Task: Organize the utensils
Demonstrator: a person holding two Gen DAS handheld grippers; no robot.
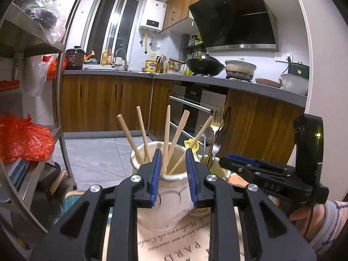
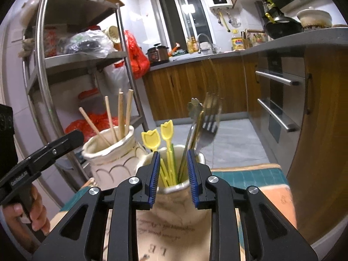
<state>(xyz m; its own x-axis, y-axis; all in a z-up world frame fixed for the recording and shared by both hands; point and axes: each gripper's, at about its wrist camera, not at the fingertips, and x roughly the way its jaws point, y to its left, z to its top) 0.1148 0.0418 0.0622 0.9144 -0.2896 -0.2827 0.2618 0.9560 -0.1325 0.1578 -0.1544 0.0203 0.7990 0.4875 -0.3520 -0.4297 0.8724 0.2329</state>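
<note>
Sorting looks nearly finished: the chopsticks point(image 1: 167, 137) stand in the left vase point(image 1: 169, 187) at frame centre, and the forks point(image 2: 208, 121) and yellow picks point(image 2: 161, 143) stand in the right vase point(image 2: 176, 200). Left gripper point(image 1: 173, 174) and right gripper point(image 2: 171, 174) each hover by a rim, jaws narrowly apart and empty. Nothing loose shows on the desk point(image 2: 261, 178).

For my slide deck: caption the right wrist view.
Open right hand-held gripper faces a cream ceramic holder of yellow tulip-topped plastic picks and metal forks.
</note>
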